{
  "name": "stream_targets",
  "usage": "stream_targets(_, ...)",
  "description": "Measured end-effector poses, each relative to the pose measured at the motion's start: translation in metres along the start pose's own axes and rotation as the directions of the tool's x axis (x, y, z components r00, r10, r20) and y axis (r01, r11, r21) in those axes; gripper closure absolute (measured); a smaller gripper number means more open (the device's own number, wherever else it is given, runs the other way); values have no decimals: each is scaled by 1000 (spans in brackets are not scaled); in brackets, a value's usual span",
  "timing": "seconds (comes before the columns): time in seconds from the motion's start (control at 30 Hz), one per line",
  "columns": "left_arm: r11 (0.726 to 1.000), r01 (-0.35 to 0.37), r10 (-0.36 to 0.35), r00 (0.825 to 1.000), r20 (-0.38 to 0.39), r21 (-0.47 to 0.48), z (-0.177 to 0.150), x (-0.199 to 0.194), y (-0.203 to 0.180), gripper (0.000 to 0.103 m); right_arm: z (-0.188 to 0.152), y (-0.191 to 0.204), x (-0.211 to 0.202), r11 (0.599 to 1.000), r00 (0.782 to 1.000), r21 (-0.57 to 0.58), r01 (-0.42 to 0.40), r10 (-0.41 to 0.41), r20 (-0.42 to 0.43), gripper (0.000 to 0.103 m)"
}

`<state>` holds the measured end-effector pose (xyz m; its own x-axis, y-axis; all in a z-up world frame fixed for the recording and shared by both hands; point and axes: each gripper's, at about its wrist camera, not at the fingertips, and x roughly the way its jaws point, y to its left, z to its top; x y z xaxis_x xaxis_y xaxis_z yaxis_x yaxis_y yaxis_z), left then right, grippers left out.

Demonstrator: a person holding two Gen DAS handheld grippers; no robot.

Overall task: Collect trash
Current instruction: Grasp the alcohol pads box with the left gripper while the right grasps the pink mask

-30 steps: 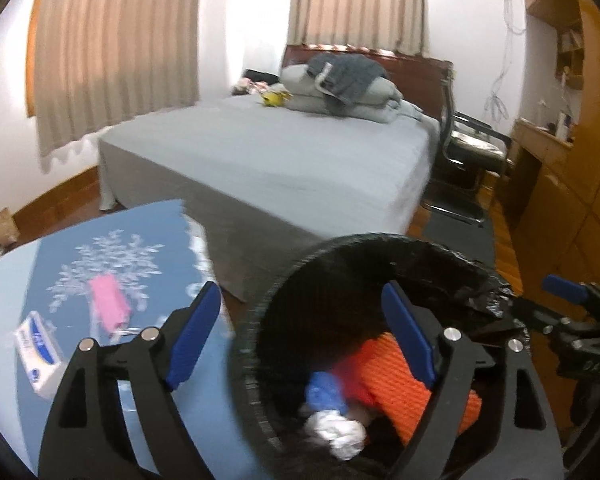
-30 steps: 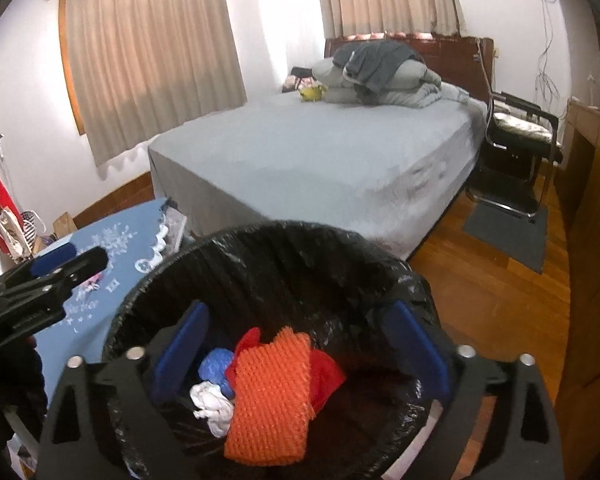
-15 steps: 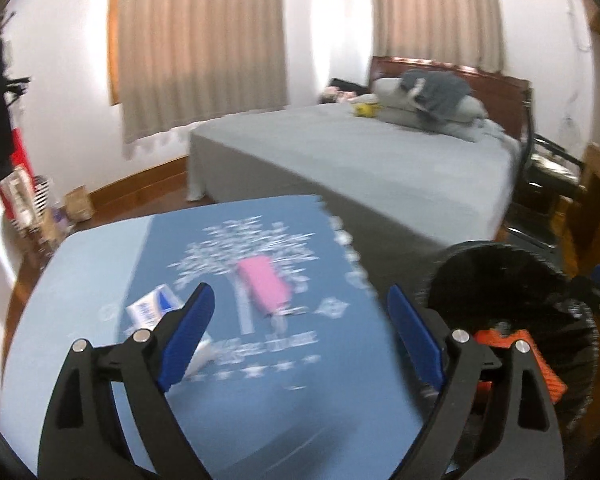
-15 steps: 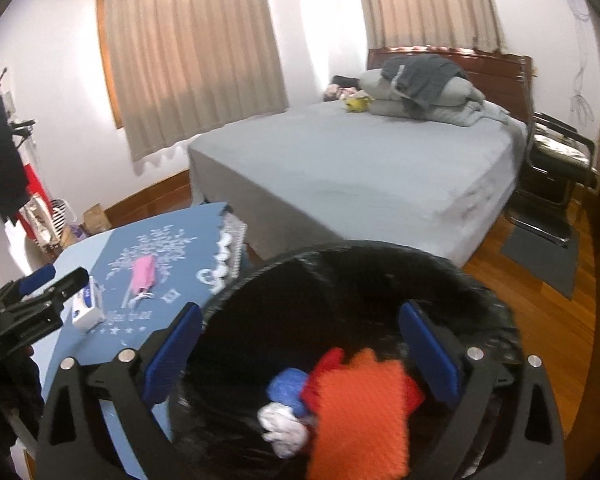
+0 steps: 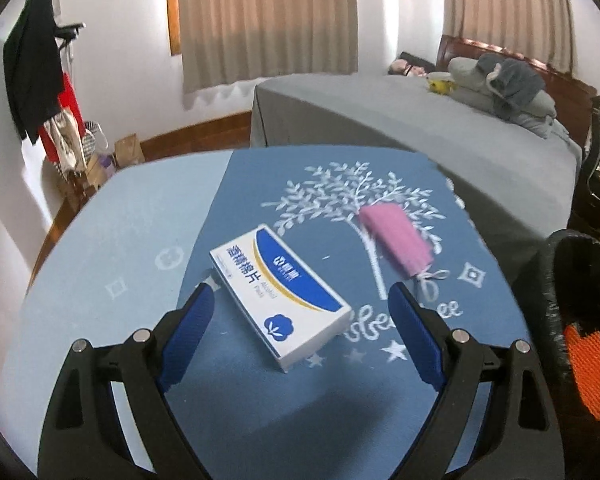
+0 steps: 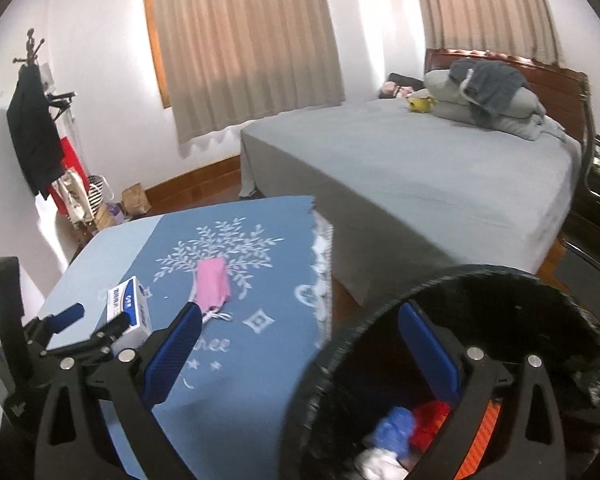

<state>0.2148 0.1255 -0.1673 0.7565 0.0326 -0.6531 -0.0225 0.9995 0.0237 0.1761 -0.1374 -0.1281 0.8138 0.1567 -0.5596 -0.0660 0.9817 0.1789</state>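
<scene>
A white and blue box lies on the blue tablecloth, between and just ahead of the fingers of my open, empty left gripper. A pink face mask lies to its right. The black-lined bin stands off the table's right edge and holds an orange net and blue, red and white scraps. My right gripper is open and empty over the bin's near rim. The box, the mask and the left gripper also show in the right wrist view.
A grey bed with pillows stands behind the table. A coat rack with clothes and bags stands by the left wall. A chair is at the far right on the wooden floor.
My left gripper has swung left from over the bin to the table and now faces the box. My right gripper has turned left and drawn back, bringing the table into view.
</scene>
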Motion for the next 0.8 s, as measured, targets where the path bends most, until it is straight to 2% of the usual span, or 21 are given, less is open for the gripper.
stream_targets(0.3,1000,-19,18,997,-81,-16,-3,34,0,17,3,17,30,1000,999,-4,-14,14,-34,6)
stream_targets(0.43,999,-26,23,994,-103,-26,-6,38,4,17,5,22,37,1000,999,-11,-16,16,-41,6)
stream_targets(0.67,997,-64,59,992,-110,-44,-15,30,35,17,4,38,46,999,998,-24,-39,38,-57,6)
stream_targets(0.8,992,-81,70,992,-109,-98,-18,23,60,17,3,50,50,997,996,-43,-59,56,-64,6)
